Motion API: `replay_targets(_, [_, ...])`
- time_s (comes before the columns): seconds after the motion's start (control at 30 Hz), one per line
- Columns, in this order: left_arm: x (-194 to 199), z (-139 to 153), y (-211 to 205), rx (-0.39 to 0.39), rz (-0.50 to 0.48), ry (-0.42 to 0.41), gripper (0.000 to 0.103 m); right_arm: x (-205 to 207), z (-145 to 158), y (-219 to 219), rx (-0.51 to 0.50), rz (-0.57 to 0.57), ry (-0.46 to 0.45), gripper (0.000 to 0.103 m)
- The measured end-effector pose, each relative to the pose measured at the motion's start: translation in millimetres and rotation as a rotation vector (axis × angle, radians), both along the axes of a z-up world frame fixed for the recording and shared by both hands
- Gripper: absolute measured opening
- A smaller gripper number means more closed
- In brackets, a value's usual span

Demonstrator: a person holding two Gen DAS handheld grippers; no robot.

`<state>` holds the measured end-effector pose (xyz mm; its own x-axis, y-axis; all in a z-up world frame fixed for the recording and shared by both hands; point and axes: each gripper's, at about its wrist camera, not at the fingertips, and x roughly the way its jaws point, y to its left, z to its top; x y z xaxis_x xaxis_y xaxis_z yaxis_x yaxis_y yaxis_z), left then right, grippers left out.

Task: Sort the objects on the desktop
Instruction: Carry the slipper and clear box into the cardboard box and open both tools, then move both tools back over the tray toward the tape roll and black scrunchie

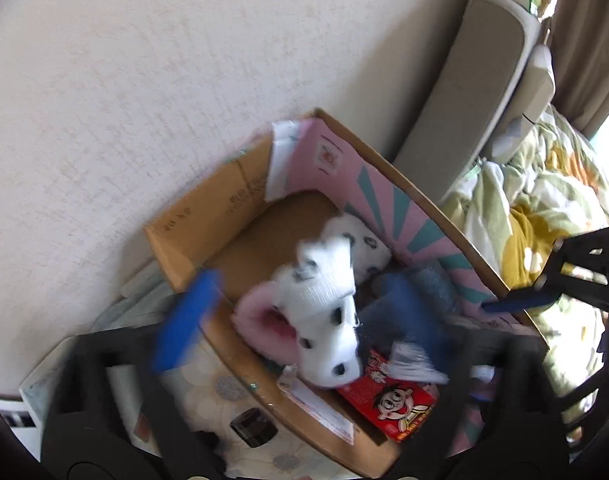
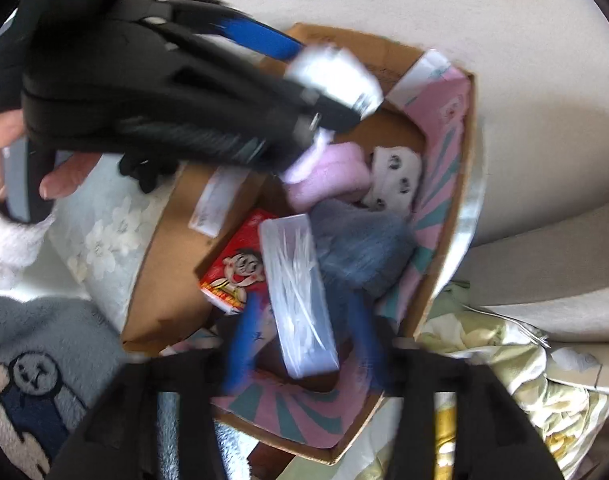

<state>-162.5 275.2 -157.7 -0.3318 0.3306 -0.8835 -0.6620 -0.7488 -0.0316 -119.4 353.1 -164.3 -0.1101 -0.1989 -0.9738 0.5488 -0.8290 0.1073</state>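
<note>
An open cardboard box [image 1: 192, 236] with pink and teal flaps holds soft things. In the left wrist view a white spotted sock [image 1: 328, 304] hangs between the fingers of my open left gripper [image 1: 296, 320], over a pink sock [image 1: 256, 316], a blue cloth [image 1: 408, 300] and a red snack pack [image 1: 396, 404]. In the right wrist view my right gripper [image 2: 304, 348] is open above the box [image 2: 172, 264], over a clear box of cotton swabs [image 2: 300, 296], the red snack pack [image 2: 232, 268] and the blue cloth [image 2: 360, 248]. The left gripper [image 2: 328, 76] reaches in from the upper left with the white sock [image 2: 336, 68].
A small black jar [image 1: 252, 426] stands on the floral tablecloth [image 1: 224, 380] beside the box. A beige headboard [image 1: 464, 92] and a rumpled floral quilt [image 1: 544, 208] lie to the right. The white wall [image 1: 144, 80] is behind. A grey cartoon rug [image 2: 36, 368] lies lower left.
</note>
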Motion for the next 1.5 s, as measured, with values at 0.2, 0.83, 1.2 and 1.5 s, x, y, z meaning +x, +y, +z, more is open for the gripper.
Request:
replay_targets(0.2, [5,11,-3,-0.018,-0.014,0.042,0.101,4,16,10,-0.042,-0.080,0.038,0.066])
replay_targets(0.83, [25,55,-40,-0.007,0.009,0.134,0.101,16,34,2,-0.033,-0.150,0.098,0.066])
replay_targets(1.2, [29,76,-127,-0.005,0.154,0.174,0.101,25,61,-43,-0.043,-0.062,0.174,0.066])
replay_targets(1.5, [26,95,-237,0.010,0.362,0.205,0.101,42,72,-118,-0.102,0.059,0.206,0.066])
